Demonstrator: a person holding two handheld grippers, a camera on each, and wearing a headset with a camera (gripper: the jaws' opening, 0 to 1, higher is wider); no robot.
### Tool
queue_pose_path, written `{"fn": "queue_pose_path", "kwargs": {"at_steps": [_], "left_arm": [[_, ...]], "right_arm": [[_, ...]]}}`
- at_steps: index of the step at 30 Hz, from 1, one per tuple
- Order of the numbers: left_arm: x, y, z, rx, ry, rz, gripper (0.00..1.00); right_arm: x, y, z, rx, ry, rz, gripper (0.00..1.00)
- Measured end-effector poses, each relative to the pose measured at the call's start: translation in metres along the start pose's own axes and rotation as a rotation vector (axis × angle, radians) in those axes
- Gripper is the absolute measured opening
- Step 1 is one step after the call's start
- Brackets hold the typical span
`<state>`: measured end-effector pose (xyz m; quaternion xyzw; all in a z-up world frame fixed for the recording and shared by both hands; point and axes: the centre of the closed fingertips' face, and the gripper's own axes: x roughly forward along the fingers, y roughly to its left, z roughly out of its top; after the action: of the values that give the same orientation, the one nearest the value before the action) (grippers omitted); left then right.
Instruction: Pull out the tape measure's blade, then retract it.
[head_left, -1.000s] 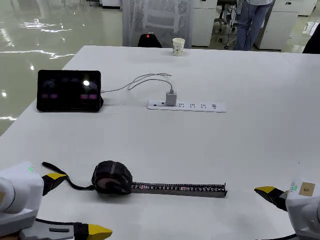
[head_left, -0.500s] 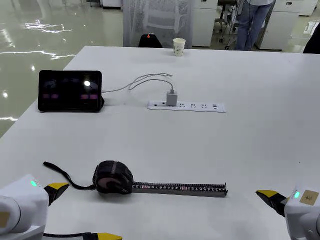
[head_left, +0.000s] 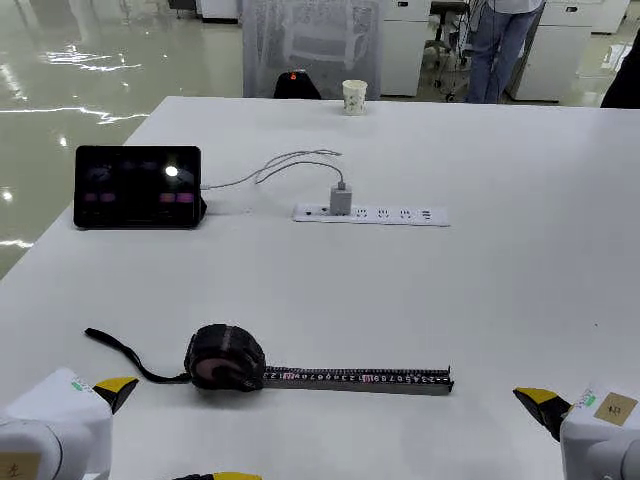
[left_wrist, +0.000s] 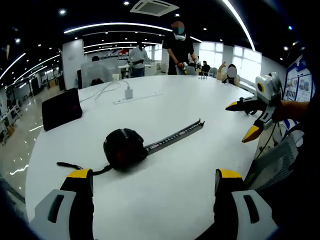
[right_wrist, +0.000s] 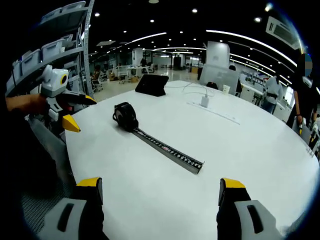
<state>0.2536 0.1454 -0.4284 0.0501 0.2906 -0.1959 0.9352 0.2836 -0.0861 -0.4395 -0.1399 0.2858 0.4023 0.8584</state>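
Note:
A black tape measure (head_left: 224, 357) lies on the white table (head_left: 400, 290), with its blade (head_left: 360, 379) pulled out to the right and flat on the surface. A black wrist strap (head_left: 120, 352) trails off to its left. My left gripper (left_wrist: 150, 177) is open, short of the case (left_wrist: 125, 148) and holding nothing; one of its yellow fingertips (head_left: 118, 385) shows at the lower left of the head view. My right gripper (right_wrist: 160, 186) is open too, apart from the blade's end hook (right_wrist: 197, 165). One yellow fingertip (head_left: 530, 398) of it shows at the lower right.
A dark tablet (head_left: 138, 186) stands at the left. A white power strip (head_left: 370, 213) with a charger and cable lies mid-table. A paper cup (head_left: 354, 96) sits at the far edge, and a person (head_left: 500, 40) stands beyond it.
Both grippers have drawn back toward the near edge and show less in the head view. The tape measure and its blade have not moved.

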Motion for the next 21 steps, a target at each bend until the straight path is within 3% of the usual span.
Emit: {"fn": "queue_pose_path", "kwargs": {"at_steps": [9,13,21], "left_arm": [[-0.001,-0.010,0.007,-0.016,-0.017,0.036,0.99],[-0.002,-0.008,0.004,-0.039,-0.006,0.061,0.99],[-0.007,-0.007,0.005,-0.061,-0.022,0.112,0.99]], "right_arm": [[-0.002,0.008,0.008,0.034,-0.025,-0.045,0.97],[-0.003,0.013,0.008,0.046,-0.014,-0.062,0.97],[-0.005,0.016,0.014,0.101,-0.033,-0.105,0.99]]}}
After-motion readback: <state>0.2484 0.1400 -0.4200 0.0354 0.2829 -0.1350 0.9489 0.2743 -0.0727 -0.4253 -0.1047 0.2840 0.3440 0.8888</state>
